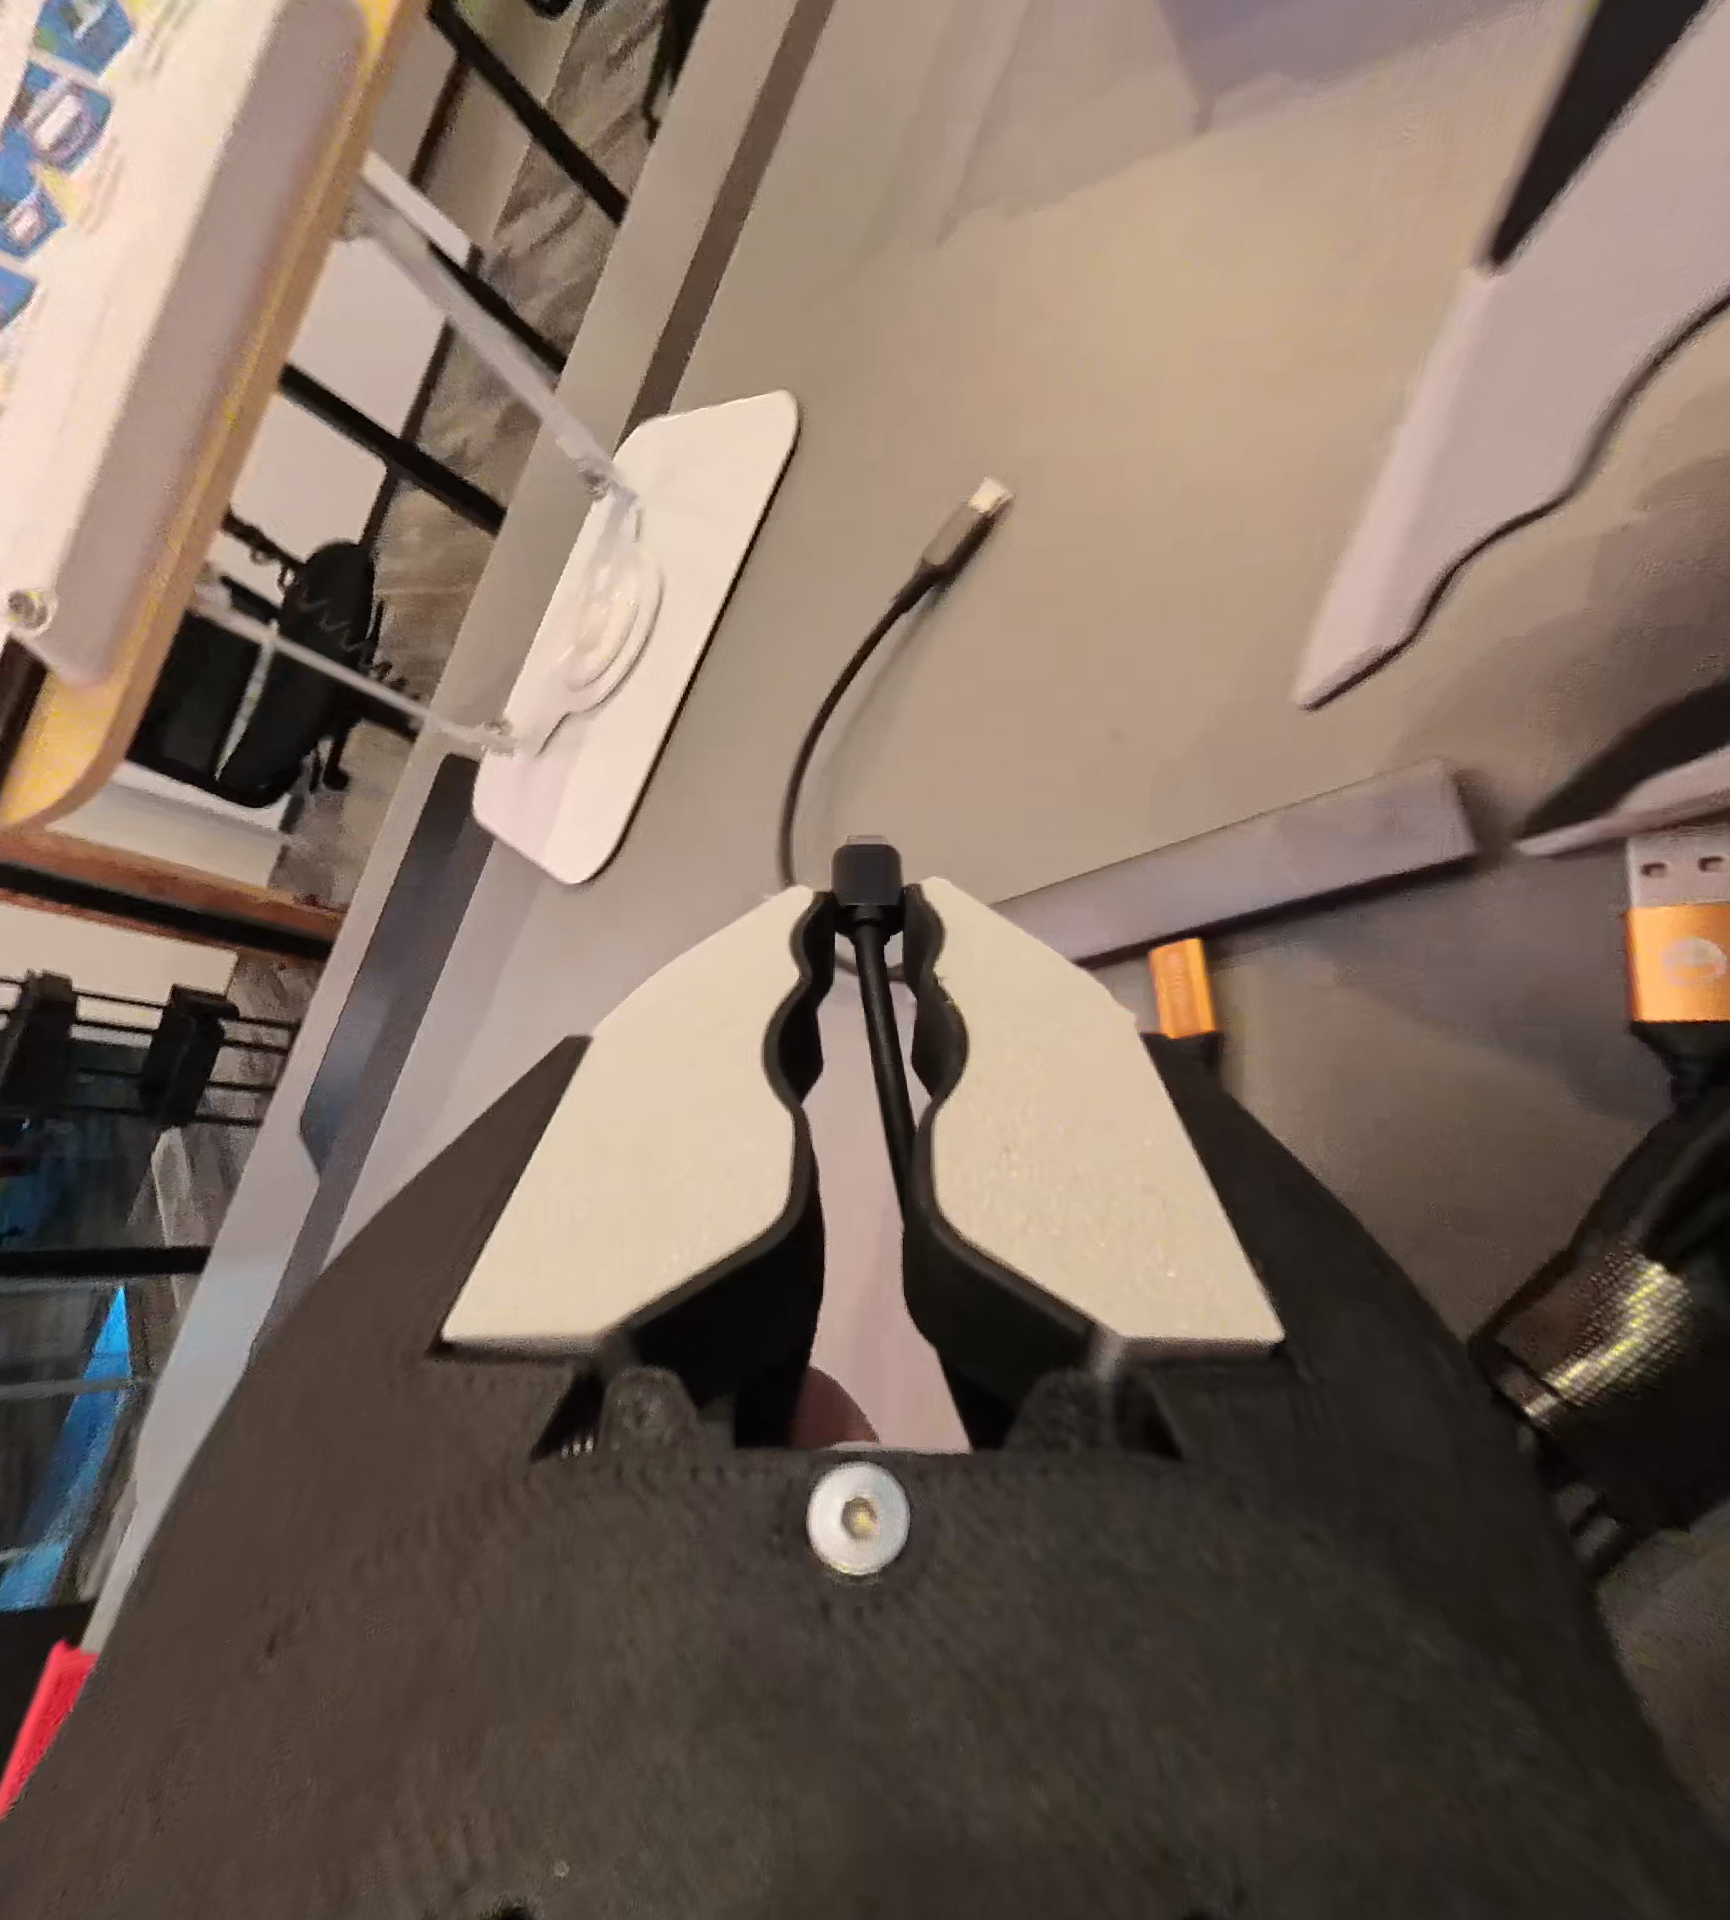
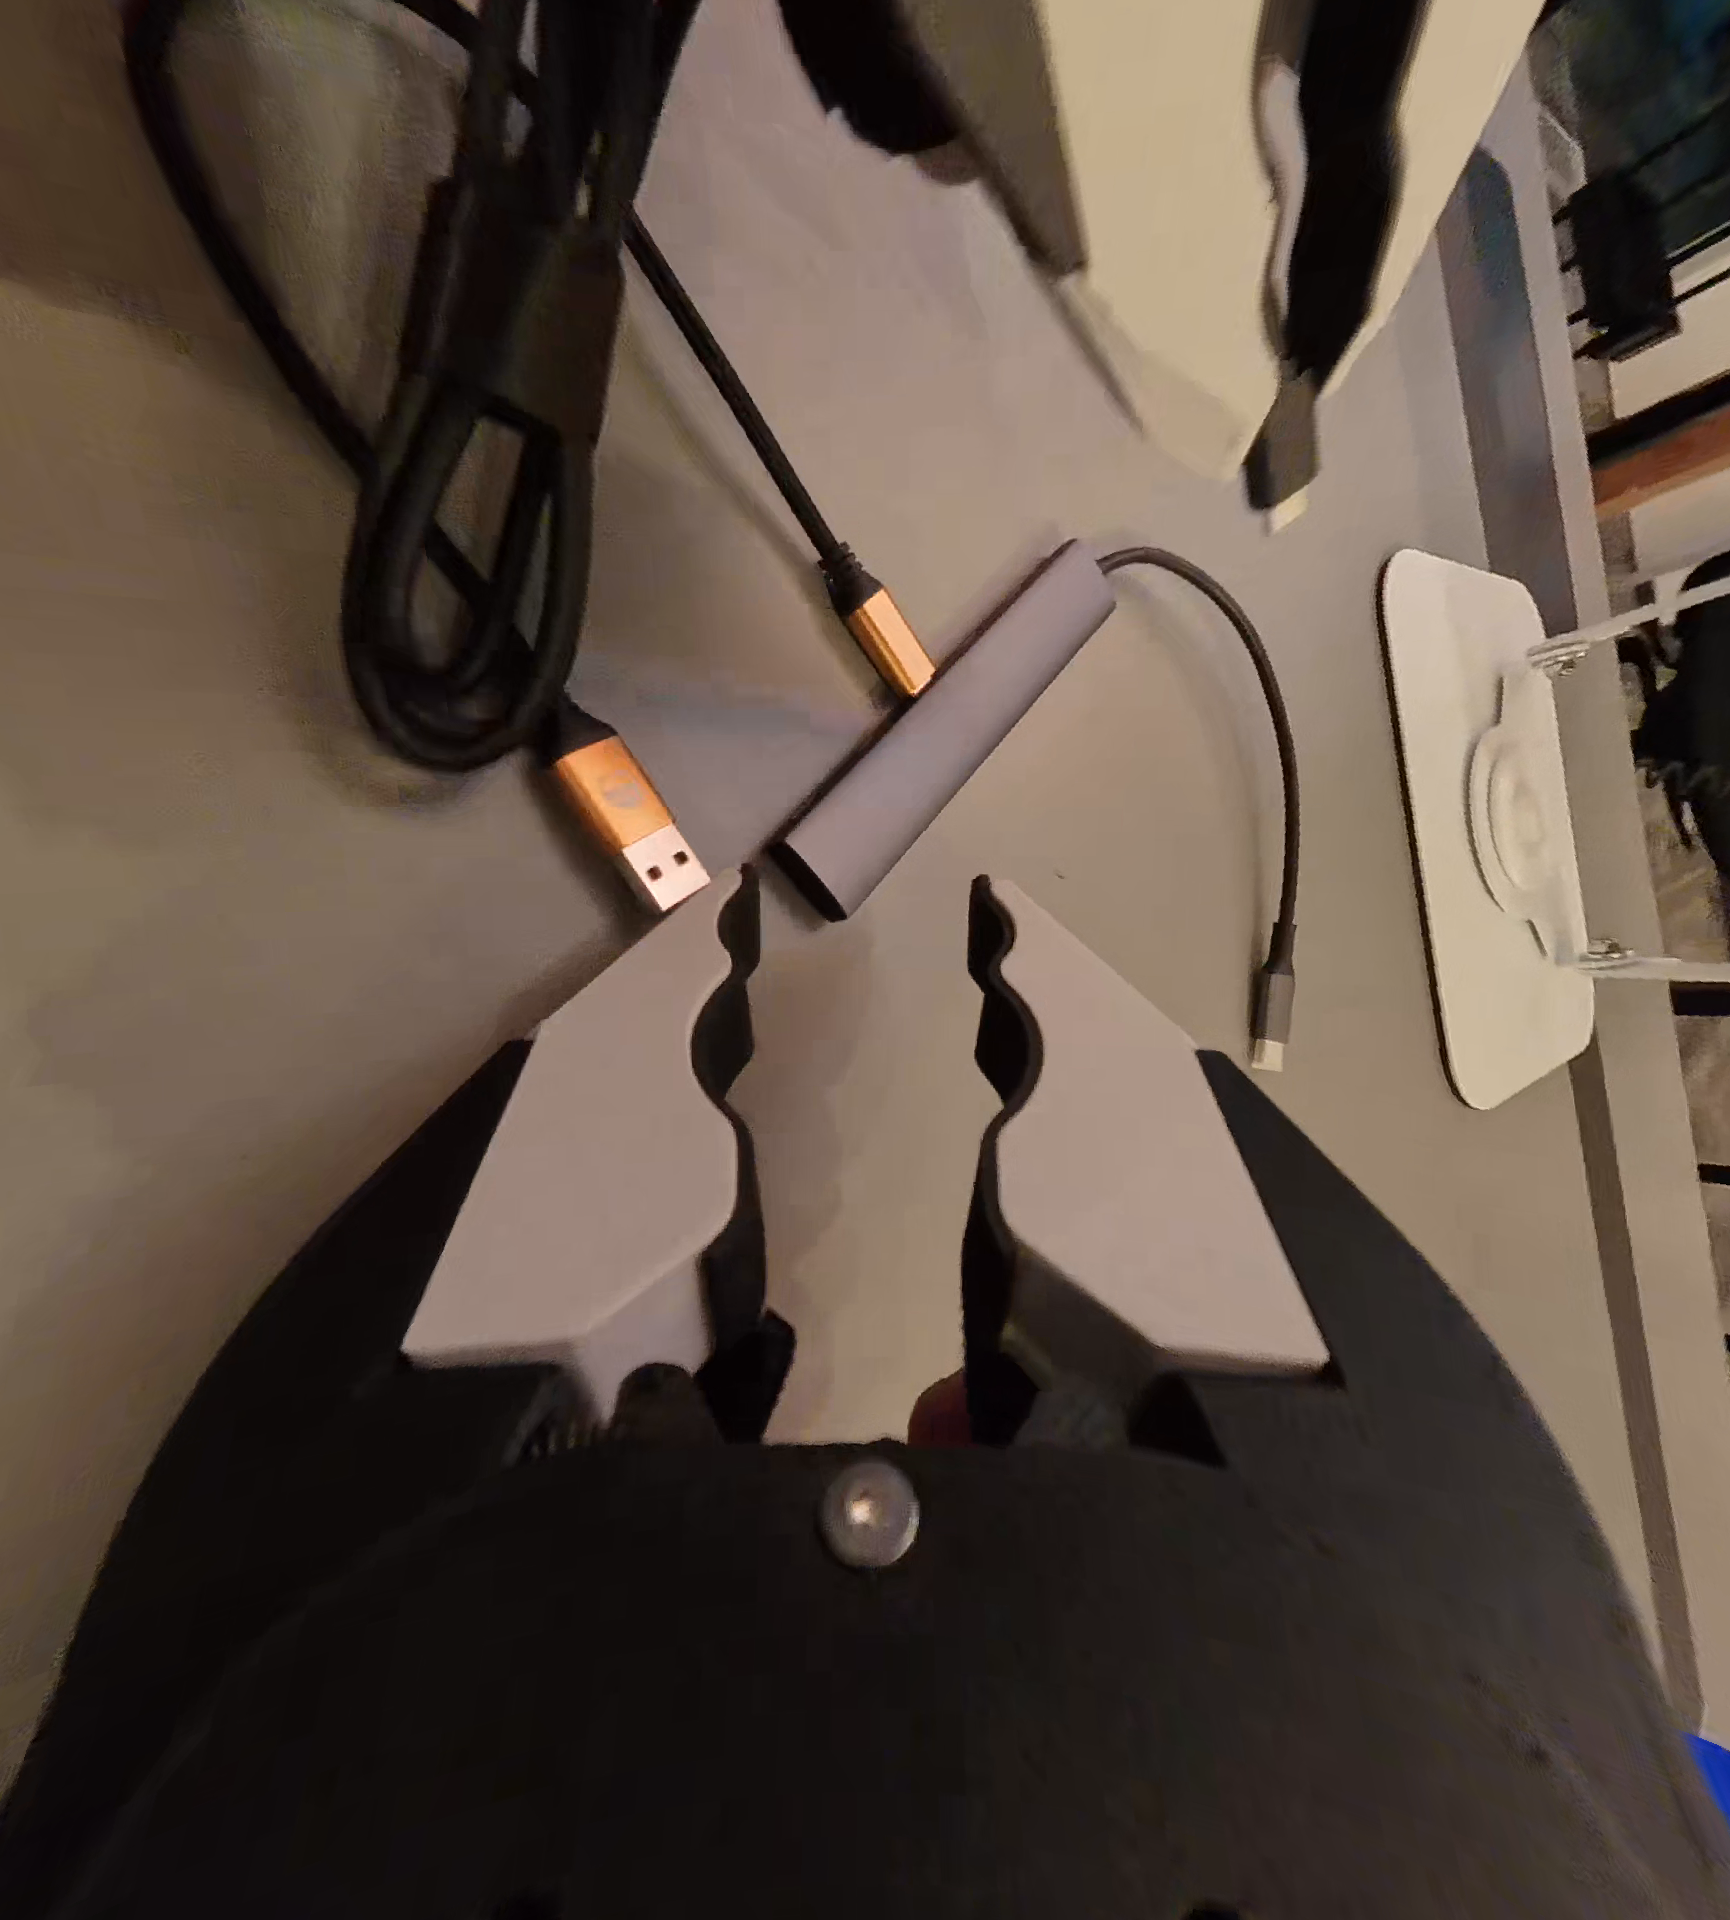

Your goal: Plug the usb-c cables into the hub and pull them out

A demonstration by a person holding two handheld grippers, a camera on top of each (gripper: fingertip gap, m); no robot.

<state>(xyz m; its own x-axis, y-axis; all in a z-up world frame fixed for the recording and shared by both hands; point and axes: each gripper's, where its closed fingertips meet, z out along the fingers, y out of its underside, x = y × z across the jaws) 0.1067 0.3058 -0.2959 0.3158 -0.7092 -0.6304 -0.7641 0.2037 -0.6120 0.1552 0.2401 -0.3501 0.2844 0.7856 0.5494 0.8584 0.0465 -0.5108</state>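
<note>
Right gripper (image 2: 861,904) agape, near hub (image 2: 928,743)

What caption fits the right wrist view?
Open right gripper approaches the grey hub, one gold-tipped cable plugged in.

Both wrist cams close, angled down at desk; share hub (image 1: 1256,883)

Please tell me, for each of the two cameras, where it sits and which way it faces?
Left wrist view: sits behind the left gripper, facing along its fingers at the desk; it is shut on a black plug.
Right wrist view: sits behind the right gripper, open, facing down at the grey hub.
Shared: the hub, the orange USB plug, the white pad, the hub's own cable.
</note>
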